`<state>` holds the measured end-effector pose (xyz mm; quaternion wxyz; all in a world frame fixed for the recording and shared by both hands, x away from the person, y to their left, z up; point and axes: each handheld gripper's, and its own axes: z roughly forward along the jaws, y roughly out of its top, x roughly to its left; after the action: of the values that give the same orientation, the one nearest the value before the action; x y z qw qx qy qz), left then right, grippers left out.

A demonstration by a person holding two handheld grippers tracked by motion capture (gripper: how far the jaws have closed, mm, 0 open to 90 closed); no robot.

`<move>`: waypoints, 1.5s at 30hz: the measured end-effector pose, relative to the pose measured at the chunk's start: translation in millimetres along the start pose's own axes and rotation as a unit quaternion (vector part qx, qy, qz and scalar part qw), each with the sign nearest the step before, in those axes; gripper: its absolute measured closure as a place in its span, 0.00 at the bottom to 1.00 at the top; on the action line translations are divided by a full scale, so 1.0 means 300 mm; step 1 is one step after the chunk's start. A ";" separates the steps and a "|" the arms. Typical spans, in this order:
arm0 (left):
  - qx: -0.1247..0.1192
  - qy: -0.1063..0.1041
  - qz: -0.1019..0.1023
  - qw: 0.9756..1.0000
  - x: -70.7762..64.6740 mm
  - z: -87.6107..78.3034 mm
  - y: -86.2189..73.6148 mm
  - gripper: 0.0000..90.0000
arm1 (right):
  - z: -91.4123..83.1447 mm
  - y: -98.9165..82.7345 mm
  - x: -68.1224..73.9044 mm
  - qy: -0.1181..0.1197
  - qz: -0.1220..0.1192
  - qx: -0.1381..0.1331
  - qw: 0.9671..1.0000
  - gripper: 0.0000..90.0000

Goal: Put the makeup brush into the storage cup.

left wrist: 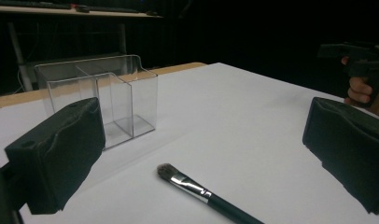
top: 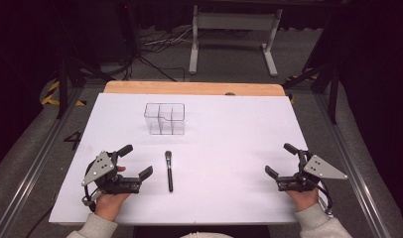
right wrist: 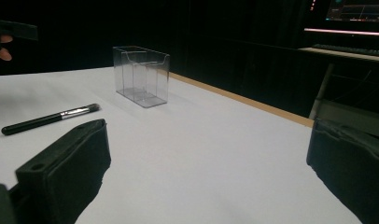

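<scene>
At the near edge of the white, matte-covered counter point(top: 229, 129), the left gripper point(top: 136, 160) is held in a hand with its jaws spread wide and nothing between them; a grey three-cornered plate is carried on top of it. In the left gripper view the two black jaws are seen as soft, slightly creased padded blocks, set well apart at either side. Just to the right of this gripper, a slim make-up brush with a black handle, a shiny silver ferrule and a small dark bristle tuft point(top: 168, 171) is laid flat on the counter, its bristles pointed away from the person; it is near the open jaws but not touched by them, and in the left gripper view point(left wrist: 197, 191) it is seen lying low between them, just ahead. At the right near edge, well apart from the brush, the right gripper point(top: 281, 160) is held likewise, its jaws wide apart and empty; from its own view the brush point(right wrist: 50, 118) is seen far off to the left. Farther back, past the brush, a clear plastic organiser box with thin upright walls and inner dividers point(top: 164, 119) is stood upright on the counter, its compartments open at the top. Beyond the white covering, a strip of pale wooden edge point(top: 194, 88) is shown.
</scene>
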<state>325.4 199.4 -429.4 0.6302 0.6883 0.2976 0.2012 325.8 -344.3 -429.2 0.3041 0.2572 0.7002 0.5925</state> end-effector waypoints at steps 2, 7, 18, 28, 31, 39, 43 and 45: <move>0.002 0.001 0.000 1.000 -0.001 0.011 0.007 0.00 | 0.000 0.001 0.002 0.003 -0.002 0.000 1.000 0.00; -0.002 0.002 -0.002 1.000 -0.006 0.030 0.021 0.00 | -0.008 0.003 0.003 0.002 0.005 -0.016 1.000 0.00; 0.014 0.000 -0.001 1.000 -0.011 0.081 0.053 0.00 | -0.009 0.005 0.000 0.012 0.007 -0.018 1.000 0.00; 0.036 -0.002 0.001 0.999 -0.021 0.121 0.079 0.00 | -0.012 0.004 -0.005 0.012 0.009 -0.019 1.000 0.00; 0.034 -0.002 0.008 0.999 -0.028 0.130 0.088 0.00 | -0.011 0.004 -0.005 0.014 0.009 -0.018 1.000 0.00; 0.048 0.001 0.007 0.999 -0.035 0.156 0.110 0.00 | -0.011 0.004 -0.004 0.014 0.008 -0.018 1.000 0.00; 0.061 0.010 0.014 0.998 -0.039 0.166 0.128 0.00 | -0.011 0.004 -0.003 0.014 0.008 -0.018 1.000 0.00; 0.080 0.014 0.003 0.997 -0.040 0.176 0.142 0.00 | -0.011 0.004 -0.003 0.014 0.008 -0.017 1.000 0.00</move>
<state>357.5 150.9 -392.9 0.5682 0.7346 0.3196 0.1878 324.0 -346.9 -427.6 0.2942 0.2491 0.6920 0.6104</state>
